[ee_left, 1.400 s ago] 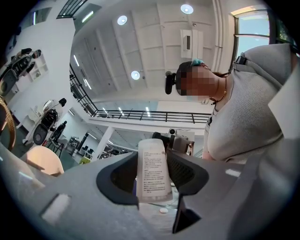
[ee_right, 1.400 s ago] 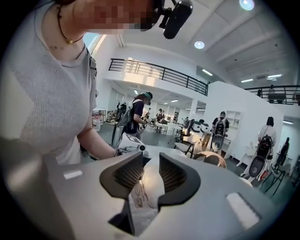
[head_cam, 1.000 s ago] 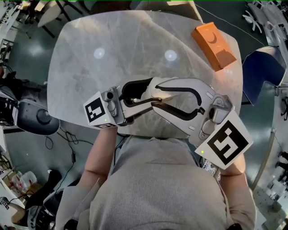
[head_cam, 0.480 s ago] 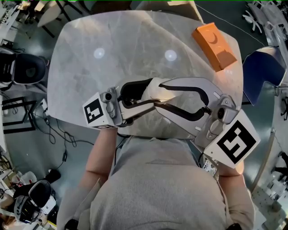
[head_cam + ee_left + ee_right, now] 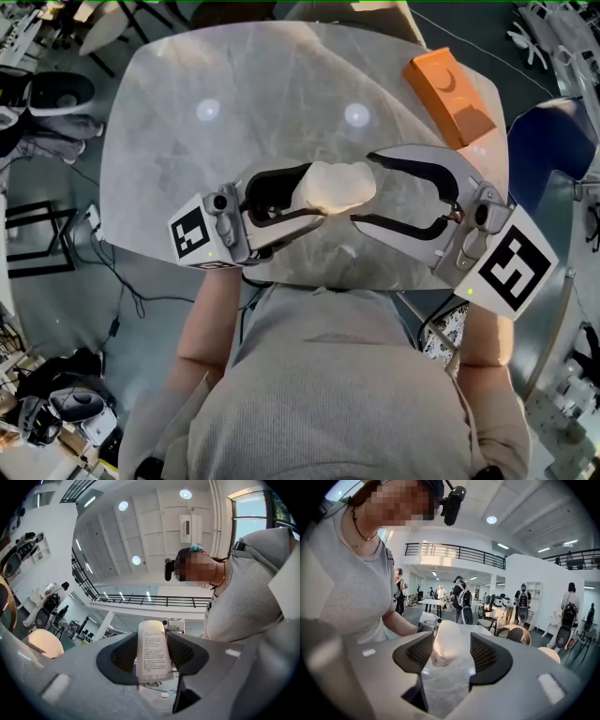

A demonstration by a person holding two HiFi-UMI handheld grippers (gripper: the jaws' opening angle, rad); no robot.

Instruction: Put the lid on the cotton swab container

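White plastic is what catches the eye from the head view: the cotton swab container (image 5: 342,185) is held up over the pale marbled surface (image 5: 187,187), its far end clamped in the left tongs (image 5: 314,192). The right tongs (image 5: 366,188) face it from the other side with their jaws spread wide, one above and one below the container's free end, neither touching it. An orange box (image 5: 448,94) lies well apart at the surface's far corner. In the left gripper view, the container (image 5: 152,644) stands upright between the dark ribbed pads, its printed label facing the camera, and both pads press on it, so the left tongs (image 5: 152,654) are clenched on it. In the right gripper view, the container's rounded end (image 5: 447,641) sits in the gap of the right tongs (image 5: 452,654) with daylight on either side. Those jaws have just been opening and grip nothing. I cannot pick out the lid as a separate piece. I'd say it has been pressed on and just let go. Next, the right tongs need to clear away without knocking that end, and the left can then lower the container to the surface.
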